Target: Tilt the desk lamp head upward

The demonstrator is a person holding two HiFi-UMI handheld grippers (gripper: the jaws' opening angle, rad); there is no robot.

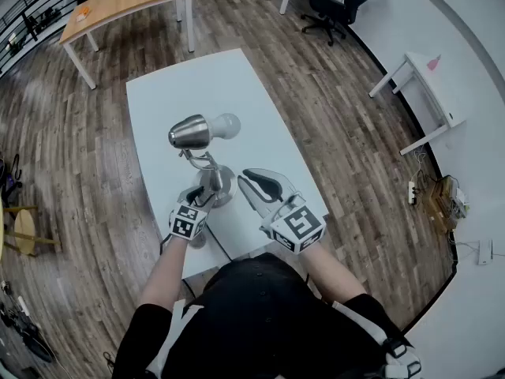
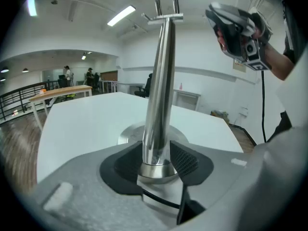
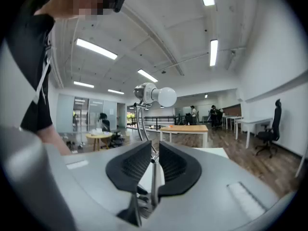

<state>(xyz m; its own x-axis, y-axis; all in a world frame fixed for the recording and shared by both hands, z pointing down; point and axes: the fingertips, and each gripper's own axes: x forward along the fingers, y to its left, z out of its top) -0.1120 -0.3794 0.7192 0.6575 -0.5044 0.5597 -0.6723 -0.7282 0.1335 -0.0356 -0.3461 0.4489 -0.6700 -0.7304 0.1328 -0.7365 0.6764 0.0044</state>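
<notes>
A brushed-metal desk lamp stands on the white table (image 1: pixel 237 85). Its head (image 1: pixel 189 133) lies roughly level, with the white bulb (image 1: pixel 227 123) sticking out to the right. My left gripper (image 1: pixel 201 194) is shut on the lamp stem (image 2: pixel 161 81) just above the round base (image 1: pixel 221 181); in the left gripper view the gripper (image 2: pixel 156 155) has both pads pressed against the tube. My right gripper (image 1: pixel 251 178) hovers just right of the base, touching nothing. In the right gripper view the gripper (image 3: pixel 153 153) has its jaws a narrow gap apart with nothing between them, and the lamp head (image 3: pixel 144 93) stands ahead.
The table's near edge is just under my hands. A wooden table (image 1: pixel 126 2) stands at the far left, an office chair (image 1: pixel 331 6) at the far right, and a white desk (image 1: pixel 426 93) by the wall. A power strip (image 1: pixel 412 192) lies on the floor.
</notes>
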